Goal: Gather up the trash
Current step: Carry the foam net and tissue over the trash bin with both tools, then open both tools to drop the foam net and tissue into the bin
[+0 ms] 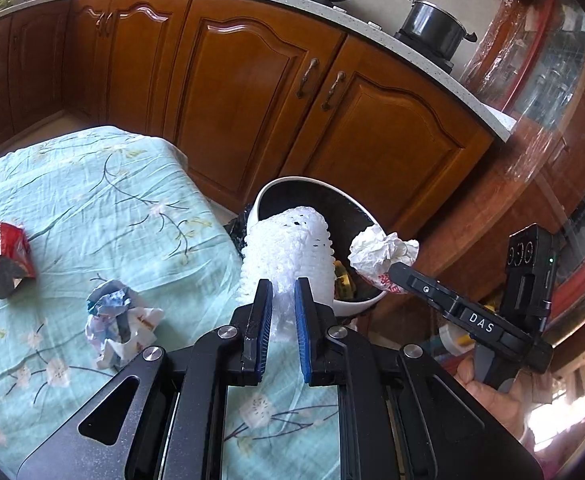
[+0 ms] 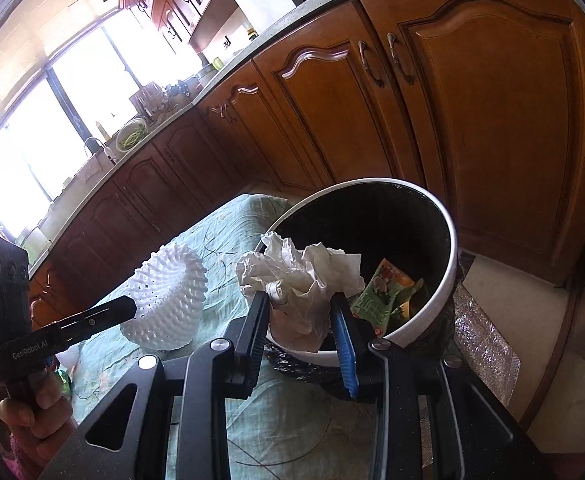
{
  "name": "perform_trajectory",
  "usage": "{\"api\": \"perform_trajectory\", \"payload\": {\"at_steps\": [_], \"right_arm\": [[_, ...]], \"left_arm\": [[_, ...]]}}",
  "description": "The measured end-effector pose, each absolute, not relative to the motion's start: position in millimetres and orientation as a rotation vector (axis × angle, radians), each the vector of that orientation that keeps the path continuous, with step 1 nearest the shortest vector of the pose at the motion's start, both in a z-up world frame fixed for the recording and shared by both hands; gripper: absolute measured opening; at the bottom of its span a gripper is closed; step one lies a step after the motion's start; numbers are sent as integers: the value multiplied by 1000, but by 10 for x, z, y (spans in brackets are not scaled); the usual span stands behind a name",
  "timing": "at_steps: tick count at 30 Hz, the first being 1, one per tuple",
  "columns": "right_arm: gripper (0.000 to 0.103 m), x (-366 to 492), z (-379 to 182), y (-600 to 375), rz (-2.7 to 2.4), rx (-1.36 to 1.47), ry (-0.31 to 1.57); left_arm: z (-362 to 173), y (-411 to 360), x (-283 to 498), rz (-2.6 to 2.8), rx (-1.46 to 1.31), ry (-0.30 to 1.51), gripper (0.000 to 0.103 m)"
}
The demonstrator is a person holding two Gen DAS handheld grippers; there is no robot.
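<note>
A white bin with a black liner (image 1: pixel 312 190) (image 2: pixel 448 240) stands beside the table with a green wrapper (image 2: pixel 384 292) inside. My left gripper (image 1: pixel 283 292) is shut on a white foam fruit net (image 1: pixel 288 252) (image 2: pixel 164 300) and holds it by the bin's rim. My right gripper (image 2: pixel 300 304) is shut on a crumpled white plastic wad (image 2: pixel 300 272) (image 1: pixel 376 254) over the bin's mouth; the gripper also shows in the left wrist view (image 1: pixel 392 272). A red crushed packet (image 1: pixel 6 258) and a crumpled printed wrapper (image 1: pixel 116 320) lie on the table.
The table wears a mint floral cloth (image 1: pixel 92 200). Brown cabinets (image 1: pixel 252 80) run behind, with pots (image 1: pixel 432 30) on the counter. A foil-wrapped cabinet (image 1: pixel 532 120) stands to the right.
</note>
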State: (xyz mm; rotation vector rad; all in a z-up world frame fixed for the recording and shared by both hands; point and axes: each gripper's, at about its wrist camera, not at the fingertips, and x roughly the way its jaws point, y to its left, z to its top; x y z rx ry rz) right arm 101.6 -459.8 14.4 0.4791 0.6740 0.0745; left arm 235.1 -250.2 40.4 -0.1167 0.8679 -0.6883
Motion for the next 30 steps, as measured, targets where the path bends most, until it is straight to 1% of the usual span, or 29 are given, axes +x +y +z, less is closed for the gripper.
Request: {"api": "perform_trajectory", "payload": {"at_steps": [14,30], "right_arm": [[34,1151,170,-4875,0,402,706],[37,1445,58,-4963,-27,344,784]], "left_arm": [[407,-3033,2585,-704,-56,872,11],[199,-3382,2808,-685,4,924,11]]}}
